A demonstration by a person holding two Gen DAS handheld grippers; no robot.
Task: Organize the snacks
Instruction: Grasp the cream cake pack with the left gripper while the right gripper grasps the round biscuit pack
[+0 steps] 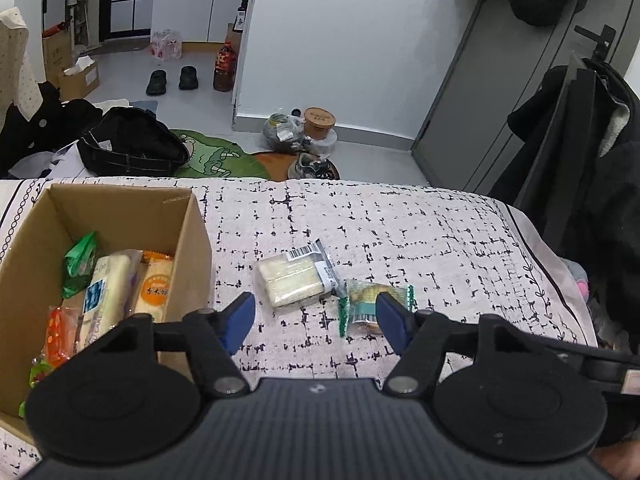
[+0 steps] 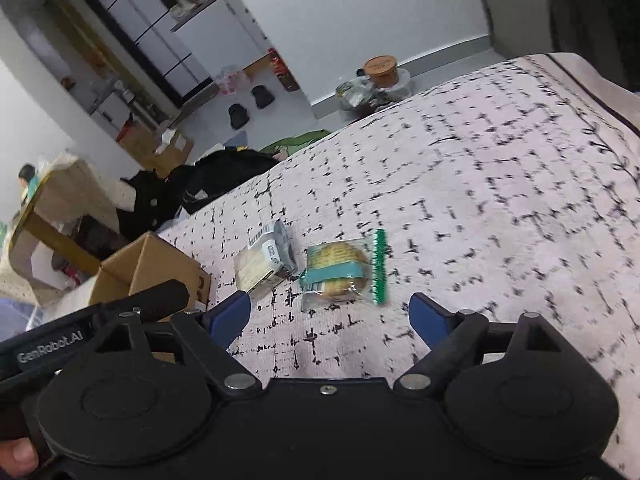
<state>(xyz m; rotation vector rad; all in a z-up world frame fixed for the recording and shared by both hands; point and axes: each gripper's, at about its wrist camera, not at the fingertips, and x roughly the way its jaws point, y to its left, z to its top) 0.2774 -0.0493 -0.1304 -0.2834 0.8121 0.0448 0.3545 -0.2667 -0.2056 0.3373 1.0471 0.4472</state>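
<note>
Both claws hang released: left gripper (image 1: 316,322) above the white snack (image 1: 290,282), right gripper (image 2: 330,318), six o'clock of the possibly cookie pack (image 2: 340,272); box (image 1: 192,248) at nine.

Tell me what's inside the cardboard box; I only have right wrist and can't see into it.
Observer: Several packets are already in the cardboard box: a green packet, a white cake pack, an orange-label pack.
Operator: Is the left gripper holding anything?
Observer: No, it is open and empty.
Operator: Which snack is it lined up on?
Observer: The white sandwich packet lies ahead between its fingers; the cookie packet is at the right-side finger.
</note>
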